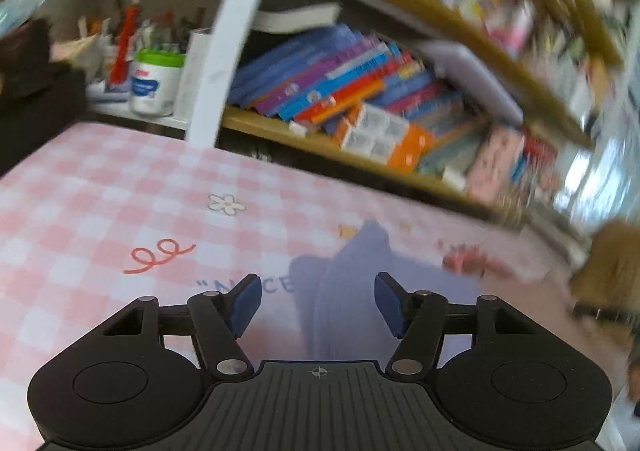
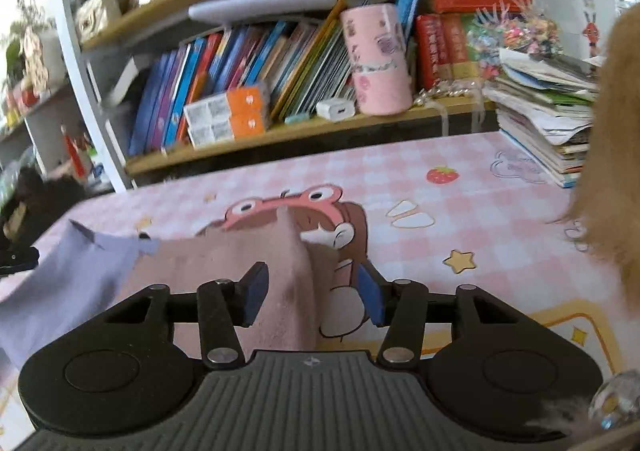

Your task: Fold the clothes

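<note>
Lavender cloth [image 1: 352, 291] is lying on the pink checked table [image 1: 100, 191] beneath the left gripper [image 1: 318, 305], which is gaping wide, empty; the right gripper [image 2: 312, 297] is likewise spread over a pink garment [image 2: 248, 263], gripping nothing.

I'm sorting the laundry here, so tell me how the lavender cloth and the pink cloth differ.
The lavender cloth is pale purple and smooth; the pink cloth is dusty pink and looks fuzzier. The lavender cloth lies left, partly under the pink cloth, which overlaps its right edge. The pink cloth lies between the open fingers of the right gripper; the lavender cloth lies ahead of the open left gripper. Both lie on the pink checked table, and neither is gripped.
</note>
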Demonstrator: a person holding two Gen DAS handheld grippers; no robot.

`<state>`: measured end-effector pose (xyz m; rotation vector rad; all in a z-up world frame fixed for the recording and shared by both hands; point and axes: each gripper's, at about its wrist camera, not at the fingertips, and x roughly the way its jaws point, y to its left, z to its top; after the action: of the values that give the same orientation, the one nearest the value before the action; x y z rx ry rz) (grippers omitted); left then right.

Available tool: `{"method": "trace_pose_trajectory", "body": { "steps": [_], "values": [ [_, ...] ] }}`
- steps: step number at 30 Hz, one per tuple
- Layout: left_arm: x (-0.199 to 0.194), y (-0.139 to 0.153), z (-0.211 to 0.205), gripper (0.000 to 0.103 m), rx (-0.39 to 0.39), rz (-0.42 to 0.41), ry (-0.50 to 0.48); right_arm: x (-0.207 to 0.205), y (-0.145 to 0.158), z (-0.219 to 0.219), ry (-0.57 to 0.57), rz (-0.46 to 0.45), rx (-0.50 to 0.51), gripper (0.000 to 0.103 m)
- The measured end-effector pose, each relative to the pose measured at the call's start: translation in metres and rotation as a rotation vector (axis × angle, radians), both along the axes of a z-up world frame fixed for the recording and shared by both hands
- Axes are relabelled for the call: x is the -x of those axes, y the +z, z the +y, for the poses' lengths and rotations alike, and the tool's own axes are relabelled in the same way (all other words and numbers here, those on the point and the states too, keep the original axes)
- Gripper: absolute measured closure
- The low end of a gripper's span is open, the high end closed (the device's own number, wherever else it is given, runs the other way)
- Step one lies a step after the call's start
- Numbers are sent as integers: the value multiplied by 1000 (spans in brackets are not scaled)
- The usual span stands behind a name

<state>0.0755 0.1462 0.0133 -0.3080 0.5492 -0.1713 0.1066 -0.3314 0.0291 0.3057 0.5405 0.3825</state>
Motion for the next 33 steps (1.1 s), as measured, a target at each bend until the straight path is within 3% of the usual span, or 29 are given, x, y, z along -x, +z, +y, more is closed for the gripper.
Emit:
{"method": "trace_pose_trajectory", "body": {
  "steps": [2,3,4,5,7,9,12,14,16,19,21,23,24,25,27,33],
  "values": [
    [-5,-3,-4,61,-8,29,-18,-1,-1,4,13,-4,23,61],
    [-7,-5,-5,76,-9,44,-25,-1,-1,7,19,-6,34,63],
    [-8,-6,-7,93,-10,59,-35,-1,-2,9,25,-7,45,70],
    [-8,-6,-7,96,-12,63,-48,-2,-2,11,31,-9,57,85],
    [-2,-2,-7,97,-8,33,-62,-2,-3,15,44,-13,80,96],
    [8,10,-2,97,47,-40,-73,-3,-4,20,56,-17,102,96],
    [12,24,1,97,131,-109,-81,6,13,9,45,-84,15,96],
    [2,17,-2,97,116,-66,-62,0,10,12,22,-72,65,96],
    [-8,3,-3,97,98,-2,-44,-12,-6,14,18,-4,95,96],
    [-8,-9,-2,97,81,37,-33,-18,-21,10,19,31,73,93],
    [-7,-10,-1,96,78,39,-38,-14,-19,1,9,20,29,87],
    [-5,-7,0,91,66,24,-49,-12,-16,-5,9,21,11,67],
    [-4,-5,1,86,60,16,-55,-10,-14,-8,9,22,2,64],
    [-3,-4,2,76,58,10,-58,-10,-14,-9,20,31,-4,64],
    [-5,-4,4,67,65,8,-50,-7,-17,-10,34,63,-12,64],
    [-29,-1,1,71,43,24,-79,-7,-25,-10,34,110,-44,65]
  ]
}}
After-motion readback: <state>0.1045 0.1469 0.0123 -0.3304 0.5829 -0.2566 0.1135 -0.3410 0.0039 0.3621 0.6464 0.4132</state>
